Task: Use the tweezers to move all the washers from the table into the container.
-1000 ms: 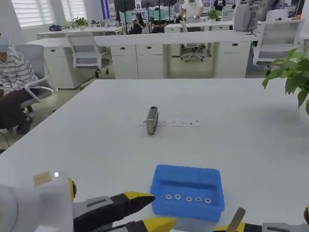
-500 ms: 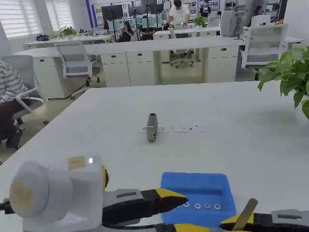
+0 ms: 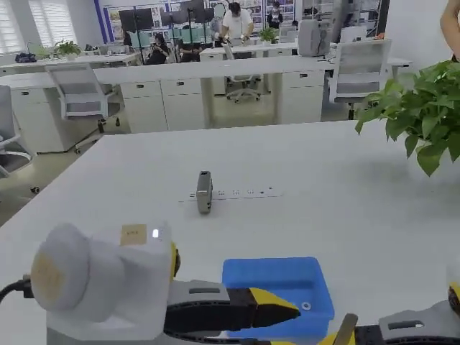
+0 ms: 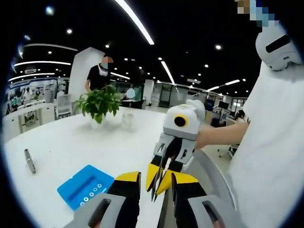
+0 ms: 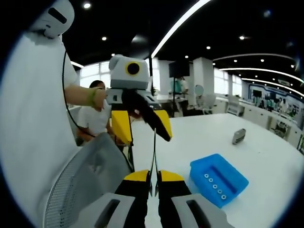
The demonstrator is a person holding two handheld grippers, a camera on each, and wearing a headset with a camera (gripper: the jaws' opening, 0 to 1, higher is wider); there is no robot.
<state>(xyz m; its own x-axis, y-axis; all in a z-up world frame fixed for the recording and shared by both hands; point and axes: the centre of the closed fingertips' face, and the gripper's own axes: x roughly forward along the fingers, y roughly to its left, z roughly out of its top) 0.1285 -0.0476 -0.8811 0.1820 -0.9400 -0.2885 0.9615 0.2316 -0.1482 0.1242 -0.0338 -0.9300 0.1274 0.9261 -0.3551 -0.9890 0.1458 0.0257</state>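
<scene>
Right hand-held gripper (image 5: 154, 176) pinches slim tweezers (image 5: 154, 147); left hand-held gripper (image 4: 156, 183) gapes. Light, springy steel, likely best held mid-shank.

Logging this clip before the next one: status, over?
Left tongs open, off the table. Right tongs shut on tweezers. Five washers in blue container. Path to container open.

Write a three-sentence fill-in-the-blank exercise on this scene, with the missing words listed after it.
The washers lie in a row inside the ___ container. The right gripper is shut on the ___. Facing it, the left gripper has its jaws ___.
Missing words: blue; tweezers; open.
</scene>
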